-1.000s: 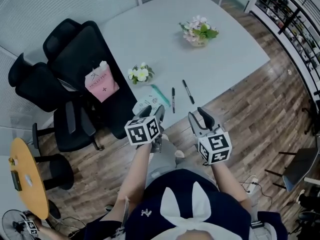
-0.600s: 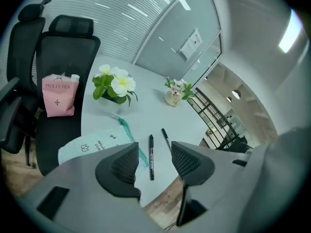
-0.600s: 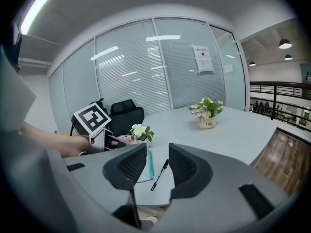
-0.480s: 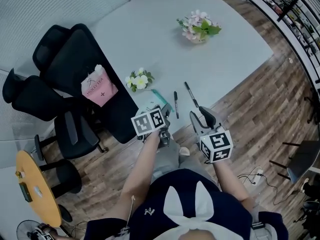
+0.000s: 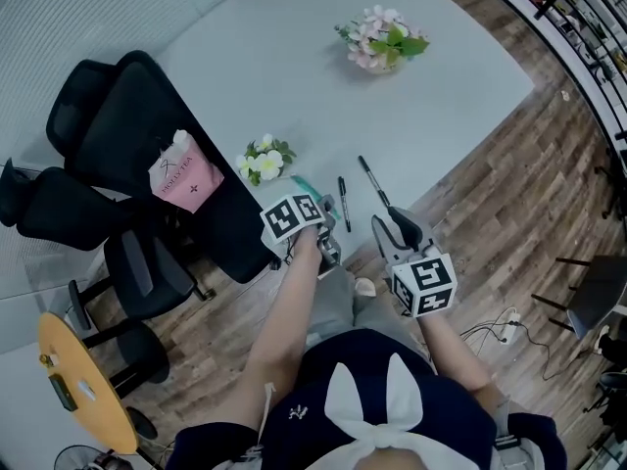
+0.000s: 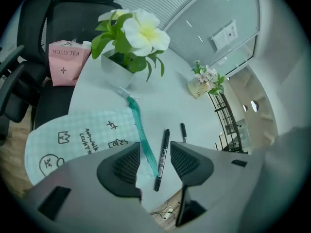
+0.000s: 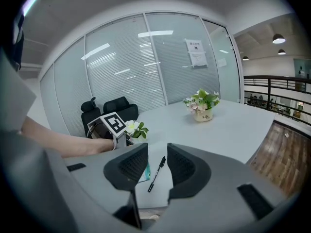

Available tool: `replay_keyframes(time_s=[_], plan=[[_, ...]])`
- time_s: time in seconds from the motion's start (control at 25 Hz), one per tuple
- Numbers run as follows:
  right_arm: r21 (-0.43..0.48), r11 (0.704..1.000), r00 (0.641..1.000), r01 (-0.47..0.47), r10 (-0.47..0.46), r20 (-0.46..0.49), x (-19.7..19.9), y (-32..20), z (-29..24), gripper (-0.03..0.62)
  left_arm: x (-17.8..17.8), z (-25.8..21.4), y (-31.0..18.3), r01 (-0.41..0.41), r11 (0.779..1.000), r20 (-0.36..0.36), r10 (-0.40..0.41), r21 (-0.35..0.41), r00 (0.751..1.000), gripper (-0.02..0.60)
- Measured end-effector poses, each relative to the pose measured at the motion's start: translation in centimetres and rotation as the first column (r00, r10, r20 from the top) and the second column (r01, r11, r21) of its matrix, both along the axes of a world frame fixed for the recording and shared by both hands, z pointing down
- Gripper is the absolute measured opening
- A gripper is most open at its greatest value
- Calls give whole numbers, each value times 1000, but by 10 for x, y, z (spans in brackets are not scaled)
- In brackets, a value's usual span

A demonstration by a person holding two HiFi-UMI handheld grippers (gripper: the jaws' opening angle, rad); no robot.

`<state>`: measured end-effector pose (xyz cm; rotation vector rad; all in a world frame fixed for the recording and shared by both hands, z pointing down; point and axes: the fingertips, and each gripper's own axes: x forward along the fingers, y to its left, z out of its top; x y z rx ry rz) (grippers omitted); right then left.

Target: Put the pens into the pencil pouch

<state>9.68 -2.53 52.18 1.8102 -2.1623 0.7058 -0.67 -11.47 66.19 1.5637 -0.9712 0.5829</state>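
Well, my left claw (image 6: 155,160) stands open, jaws just narrowing, gripping nothing; through their gap a black pen (image 6: 162,152) lies on the table (image 6: 160,106) below, the mint pencil pouch (image 6: 82,137) just left of it; my right claw (image 7: 157,165), open, also narrowing, hangs empty.

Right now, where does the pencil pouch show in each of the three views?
Head view: pencil pouch at the table's near edge, mostly hidden; only its teal zip edge shows.
Left gripper view: lower left, checked face, zip along its right edge.
Right gripper view: a teal sliver low in the middle, left of the black pen.
Shared landmark: white-flower pot, just beyond the pouch.
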Motion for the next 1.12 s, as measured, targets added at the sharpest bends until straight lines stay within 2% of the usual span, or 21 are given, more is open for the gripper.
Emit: replay_keyframes(time_s=[0.16, 0.36, 0.4, 0.48, 0.68, 0.88, 1.12], plan=[[-18, 1000, 1000, -16, 15, -8, 2, 0, 6, 127, -2, 18, 0, -1, 999, 44, 3, -51, 999, 179], [-32, 999, 999, -30, 30, -14, 5, -2, 10, 126, 0, 33, 1, -12, 995, 77, 19, -97, 997, 178], [-35, 999, 999, -32, 31, -15, 5, -2, 10, 126, -1, 34, 0, -10, 995, 89, 19, -101, 996, 171], [-40, 999, 999, -34, 33, -16, 4, -3, 12, 126, -5, 37, -1, -6, 995, 114, 18, -104, 993, 116], [-47, 998, 999, -36, 36, -14, 2, -5, 16, 124, -7, 38, 0, -45, 994, 140, 60, -103, 988, 86], [-47, 998, 999, -35, 34, -15, -1, -10, 16, 123, -8, 35, 1, -57, 992, 107, 69, -109, 992, 55], [-40, 999, 1000, -26, 25, -12, -4, -14, 15, 121, -9, 24, 4, -51, 991, 2, 51, -122, 999, 49]])
